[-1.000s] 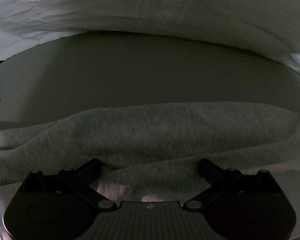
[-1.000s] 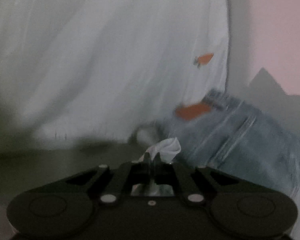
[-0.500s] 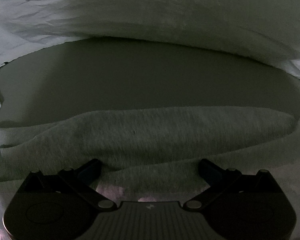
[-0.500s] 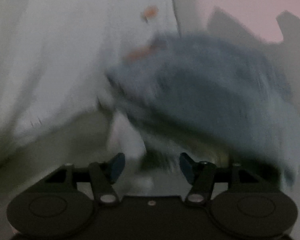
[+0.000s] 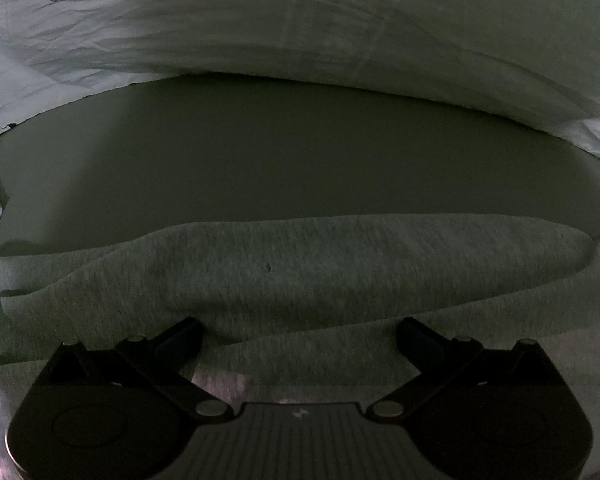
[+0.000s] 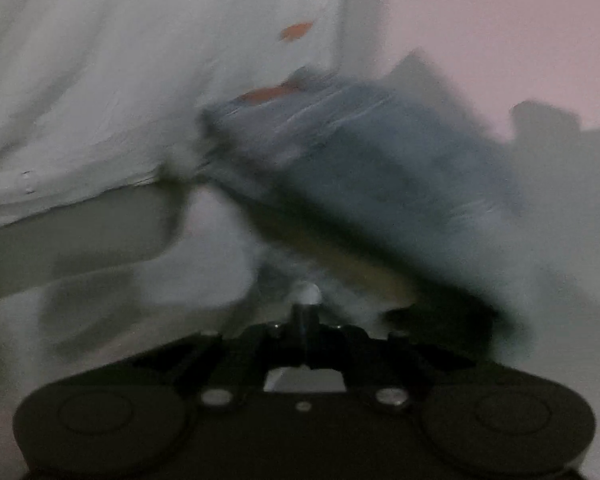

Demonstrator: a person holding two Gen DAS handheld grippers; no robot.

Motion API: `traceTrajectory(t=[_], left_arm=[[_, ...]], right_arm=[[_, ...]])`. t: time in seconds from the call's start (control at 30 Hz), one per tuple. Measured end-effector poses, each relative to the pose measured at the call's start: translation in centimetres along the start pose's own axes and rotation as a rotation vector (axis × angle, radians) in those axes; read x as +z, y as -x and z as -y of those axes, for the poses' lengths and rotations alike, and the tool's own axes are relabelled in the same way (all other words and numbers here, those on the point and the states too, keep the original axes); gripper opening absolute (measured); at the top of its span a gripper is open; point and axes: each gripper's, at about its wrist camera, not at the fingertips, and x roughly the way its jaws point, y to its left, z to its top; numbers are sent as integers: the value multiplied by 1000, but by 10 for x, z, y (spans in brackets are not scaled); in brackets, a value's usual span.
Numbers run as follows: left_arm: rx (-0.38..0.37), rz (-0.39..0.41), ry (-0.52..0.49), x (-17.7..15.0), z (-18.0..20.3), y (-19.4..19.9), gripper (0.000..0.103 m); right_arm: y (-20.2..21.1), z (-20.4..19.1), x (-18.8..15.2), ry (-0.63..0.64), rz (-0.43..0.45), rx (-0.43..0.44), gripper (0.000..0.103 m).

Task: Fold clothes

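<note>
The left gripper [image 5: 298, 330] stands wide open, its two fingers [image 5: 180, 338] spread far apart over a grey knit garment [image 5: 300, 272] that lies in soft folds across the lower half of the left wrist view. Neither finger pinches the cloth; the garment passes between and under them. Beyond it is a dark flat surface [image 5: 284, 152], and past that a white sheet [image 5: 260, 36] with small printed figures. The right wrist view is heavily blurred. There the right gripper [image 6: 306, 312] has its fingers drawn close together, with a pale bit at the tips; whether it pinches cloth I cannot tell. Just above and to the right of it hangs a blue denim garment [image 6: 380, 168], smeared by motion, with the same white sheet [image 6: 140, 60] behind it and a pink wall [image 6: 500, 20] at the upper right.
</note>
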Motion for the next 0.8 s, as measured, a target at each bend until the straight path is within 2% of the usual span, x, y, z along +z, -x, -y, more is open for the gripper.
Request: traceTrajectory(t=[0.07,0.2,0.3,0.37,0.4,0.43,0.5,0.57,0.6,0.63,0.8], left_arm=[[0,8,0,-2,0,0,103],[-5,-7,-3,0,-1,0,103],[-17,-55,-10,5,-3,0,103],[-63,-82,27,4,-13,12,103],[-95,-91,56,3,-20,21,103],[-111,-90,84,-3,-30,32,103],[-83,-48,140,-28,-58,64,103],[-55,-5,195,-53,-86,95,103],[-41,16,222,-66,-100,111,103],[-19,29,252,-81,-115,126,103],[127,-15,422,-179,-194,178,103]], right_arm=[[4,16,-9,2,-28,-51,0],[-13,34,-31,2,-156,-72,0],[-11,43,-33,-35,-174,-100,5],[-2,52,-31,-70,-166,-98,25],[9,58,-31,-90,-147,-86,40],[20,64,-31,-110,-128,-74,48],[38,78,-44,-125,-142,-67,51],[57,93,-57,-139,-155,-61,59],[66,101,-64,-146,-161,-57,67],[75,108,-70,-154,-168,-54,71],[113,142,-110,-215,-227,-40,71]])
